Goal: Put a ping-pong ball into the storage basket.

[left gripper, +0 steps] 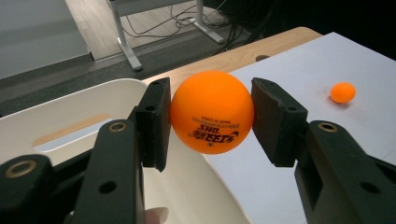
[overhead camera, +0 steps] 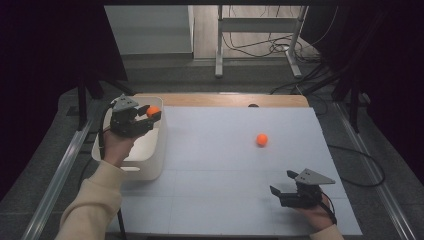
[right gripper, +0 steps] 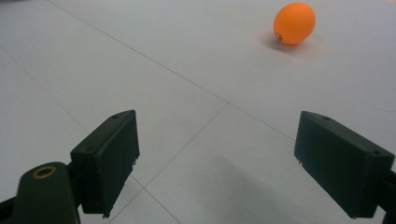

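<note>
My left gripper [overhead camera: 150,114] [left gripper: 211,114] is shut on an orange ping-pong ball [overhead camera: 152,110] [left gripper: 212,111] with black print, both pads pressing its sides. It hangs above the far part of the white bin [overhead camera: 150,162] [left gripper: 56,116] at the table's left. A second orange ball [overhead camera: 262,139] [left gripper: 342,92] [right gripper: 294,23] lies loose on the white sheet, right of centre. Near the front right, my right gripper [overhead camera: 283,182] [right gripper: 219,163] stands open above the sheet with nothing between its pads, the loose ball well beyond it.
The white sheet [overhead camera: 225,170] covers most of the wooden table [overhead camera: 235,100], whose far edge shows a small dark hole [overhead camera: 253,105]. Beyond the table stand a metal frame's legs [overhead camera: 219,45] and loose cables [overhead camera: 270,47] on the floor. Metal rails [overhead camera: 60,170] run along both table sides.
</note>
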